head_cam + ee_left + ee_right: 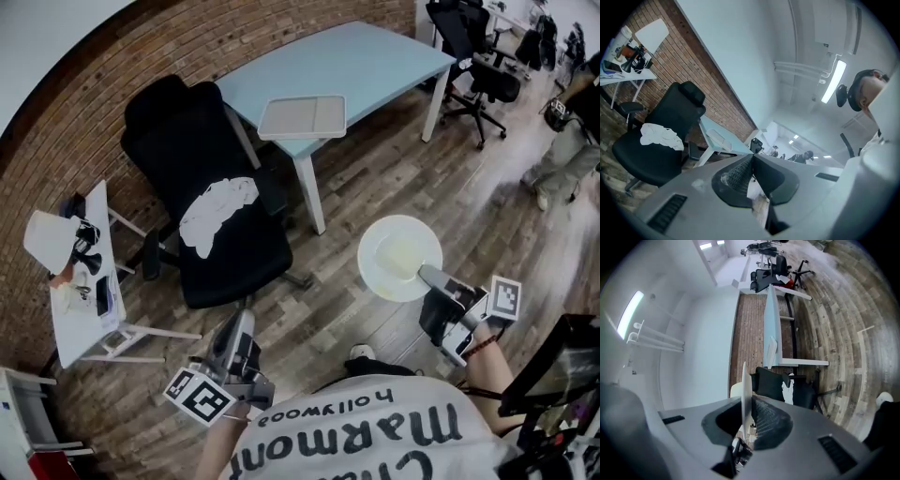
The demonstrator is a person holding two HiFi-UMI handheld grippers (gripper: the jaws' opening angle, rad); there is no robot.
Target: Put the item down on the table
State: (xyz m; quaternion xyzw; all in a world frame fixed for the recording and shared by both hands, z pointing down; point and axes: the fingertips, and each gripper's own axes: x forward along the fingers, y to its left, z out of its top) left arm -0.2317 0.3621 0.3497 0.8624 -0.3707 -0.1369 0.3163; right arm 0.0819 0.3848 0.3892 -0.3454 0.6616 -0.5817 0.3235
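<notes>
- Head view: The right gripper holds a round white plate by its rim. The plate lies flat in the air above the wood floor, well apart from the light blue table. The left gripper holds nothing. A grey tray sits at the near edge of the table. A black chair with a white cloth on its seat stands beside that table.
- Left gripper view: The jaws are pressed together with nothing between them. The chair and the table are far ahead.
- Right gripper view: The jaws squeeze the thin edge of the plate, which shows as a white line going up between them. The table is far off, past the chair.
- Step in hand, I think: carrying. The plate is not on the table yet.
- Next move, I think: bring the plate over a bare part of the table, away from the tray. Keep it flat and lower it until it rests. Only then let the jaws go — a plate let go too soon would drop to the floor.
</notes>
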